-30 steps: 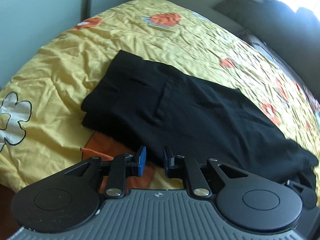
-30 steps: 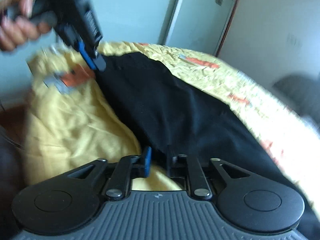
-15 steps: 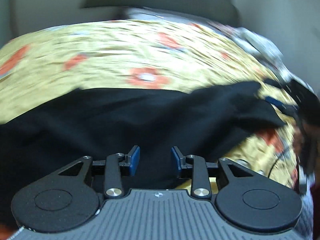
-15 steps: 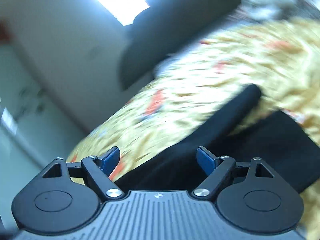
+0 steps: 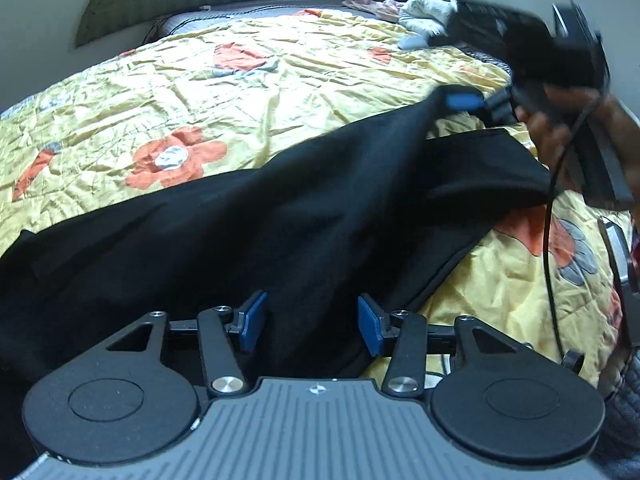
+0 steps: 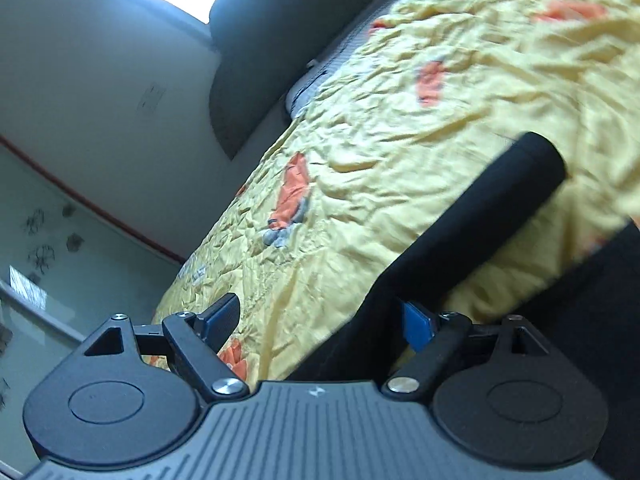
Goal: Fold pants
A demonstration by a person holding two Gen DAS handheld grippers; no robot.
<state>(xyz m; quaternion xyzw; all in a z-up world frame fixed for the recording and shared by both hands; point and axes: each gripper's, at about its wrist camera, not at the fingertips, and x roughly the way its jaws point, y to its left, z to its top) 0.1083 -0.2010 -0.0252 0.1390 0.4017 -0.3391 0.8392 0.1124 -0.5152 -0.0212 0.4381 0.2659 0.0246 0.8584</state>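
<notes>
Yellow floral bedspread [image 5: 304,80] under black pants [image 5: 248,220]; both grippers' fingers spread, fabric between.

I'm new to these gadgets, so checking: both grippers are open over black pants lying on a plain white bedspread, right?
Not quite. The bedspread is yellow with orange flowers, not plain white; the left wrist view shows it clearly. The rest holds: the left gripper and the right gripper are open, and the black pants lie on the bed.
</notes>
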